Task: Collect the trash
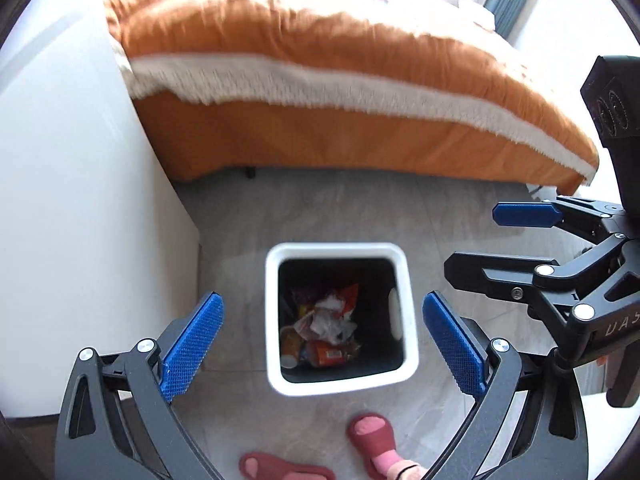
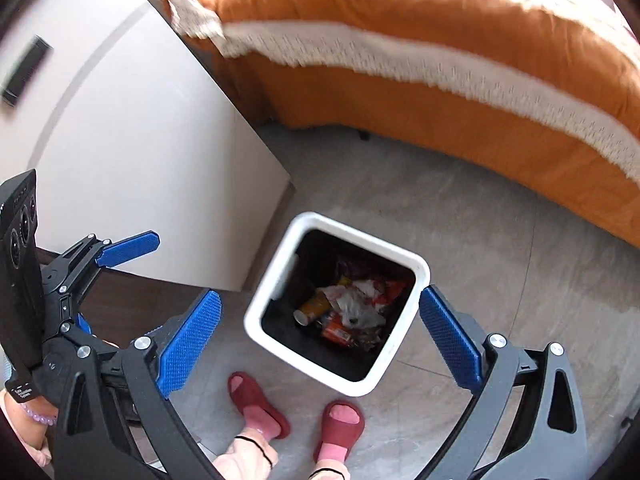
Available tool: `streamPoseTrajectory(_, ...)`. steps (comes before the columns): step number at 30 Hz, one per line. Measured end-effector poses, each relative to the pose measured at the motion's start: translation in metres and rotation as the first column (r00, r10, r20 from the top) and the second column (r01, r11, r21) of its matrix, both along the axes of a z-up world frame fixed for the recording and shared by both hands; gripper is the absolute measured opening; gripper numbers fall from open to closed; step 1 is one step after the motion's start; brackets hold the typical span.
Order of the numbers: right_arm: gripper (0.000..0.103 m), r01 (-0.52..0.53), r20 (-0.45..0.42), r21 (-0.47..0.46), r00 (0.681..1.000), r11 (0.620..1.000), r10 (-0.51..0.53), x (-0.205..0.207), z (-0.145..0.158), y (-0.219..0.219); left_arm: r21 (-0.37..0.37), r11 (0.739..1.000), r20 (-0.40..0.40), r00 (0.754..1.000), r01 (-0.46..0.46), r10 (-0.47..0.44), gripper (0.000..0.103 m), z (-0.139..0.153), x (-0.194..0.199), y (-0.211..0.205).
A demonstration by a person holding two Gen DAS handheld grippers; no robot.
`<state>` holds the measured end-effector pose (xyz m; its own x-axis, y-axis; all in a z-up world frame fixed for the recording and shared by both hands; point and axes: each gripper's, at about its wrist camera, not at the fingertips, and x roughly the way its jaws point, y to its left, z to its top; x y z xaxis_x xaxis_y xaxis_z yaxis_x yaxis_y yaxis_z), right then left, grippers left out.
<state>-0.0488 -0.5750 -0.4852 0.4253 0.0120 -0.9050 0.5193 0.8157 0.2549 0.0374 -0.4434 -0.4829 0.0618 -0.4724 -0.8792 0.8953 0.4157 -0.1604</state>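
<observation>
A white square bin with a black liner stands on the grey floor, holding crumpled paper, wrappers and a cup as trash. My left gripper hangs above it, open, nothing between its blue pads. My right gripper is off to the right, also open. In the right wrist view the same bin and trash lie below my right gripper, open and empty. My left gripper shows at the left, its far finger partly hidden.
A bed with an orange cover and white fringe runs behind the bin. A white cabinet stands left of it, a black flat object on top. A person's feet in red slippers stand just before the bin.
</observation>
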Motion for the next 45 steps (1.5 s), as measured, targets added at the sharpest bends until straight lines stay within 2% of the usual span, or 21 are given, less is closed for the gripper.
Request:
streamPoseTrajectory(6,0.099,-0.022,0.109,-0.085,0.994,0.996,0.031,-0.003,0.104,0.022,-0.050,0.998,0.099,0.994,-0.038,0.043,0.098,0.099,-0.011,0.019)
streamPoseTrajectory(13,0.099,-0.031,0.256,-0.225,0.962,0.974,0.090,-0.014,0.225,0.058,-0.148,0.979,0.117,0.981,-0.138,0.156,0.098,0.210,-0.014,0.059)
streamPoseTrajectory(17,0.099,-0.065,0.332,-0.262,0.931,0.963,0.153,-0.016,0.279,0.077,-0.189,0.962,0.181,0.955,-0.199,0.233,0.098,0.268,-0.018,0.087)
streamPoseTrajectory(20,0.099,-0.103,0.396,-0.278,0.894,0.955,0.211,-0.013,0.316,0.094,-0.230,0.938,0.213,0.927,-0.260,0.309,0.098,0.309,-0.021,0.113)
streamPoseTrajectory(23,0.099,-0.168,0.447,-0.329,0.839,0.929,0.310,-0.003,0.351,0.118,-0.253,0.906,0.261,0.878,-0.338,0.401,0.098,0.341,-0.023,0.141)
streamPoseTrajectory(26,0.099,-0.247,0.488,-0.375,0.766,0.893,0.417,0.014,0.382,0.145,-0.268,0.864,0.325,0.804,-0.427,0.498,0.098,0.369,-0.023,0.173)
streamPoseTrajectory(27,0.099,-0.267,0.499,-0.381,0.747,0.885,0.440,0.018,0.388,0.153,-0.276,0.852,0.331,0.788,-0.445,0.519,0.098,0.377,-0.021,0.181)
streamPoseTrajectory(31,0.099,-0.329,0.545,-0.427,0.650,0.843,0.530,0.036,0.420,0.193,-0.324,0.787,0.360,0.701,-0.525,0.616,0.098,0.406,-0.017,0.226)
streamPoseTrajectory(34,0.099,-0.315,0.564,-0.483,0.602,0.817,0.566,0.040,0.436,0.223,-0.343,0.752,0.362,0.660,-0.563,0.659,0.098,0.419,-0.010,0.258)
streamPoseTrajectory(37,0.099,-0.316,0.556,-0.510,0.589,0.800,0.587,0.050,0.443,0.256,-0.377,0.705,0.393,0.585,-0.601,0.709,0.098,0.427,-0.005,0.294)
streamPoseTrajectory(40,0.099,-0.347,0.585,-0.456,0.578,0.820,0.569,0.058,0.447,0.282,-0.396,0.672,0.381,0.554,-0.626,0.740,0.098,0.437,-0.003,0.333)
streamPoseTrajectory(42,0.099,-0.376,0.602,-0.417,0.568,0.828,0.561,0.065,0.448,0.299,-0.409,0.645,0.400,0.509,-0.646,0.762,0.098,0.442,-0.003,0.356)
streamPoseTrajectory(45,0.099,-0.367,0.592,-0.447,0.563,0.816,0.577,0.071,0.451,0.328,-0.389,0.630,0.446,0.461,-0.672,0.767,0.098,0.447,0.004,0.382)
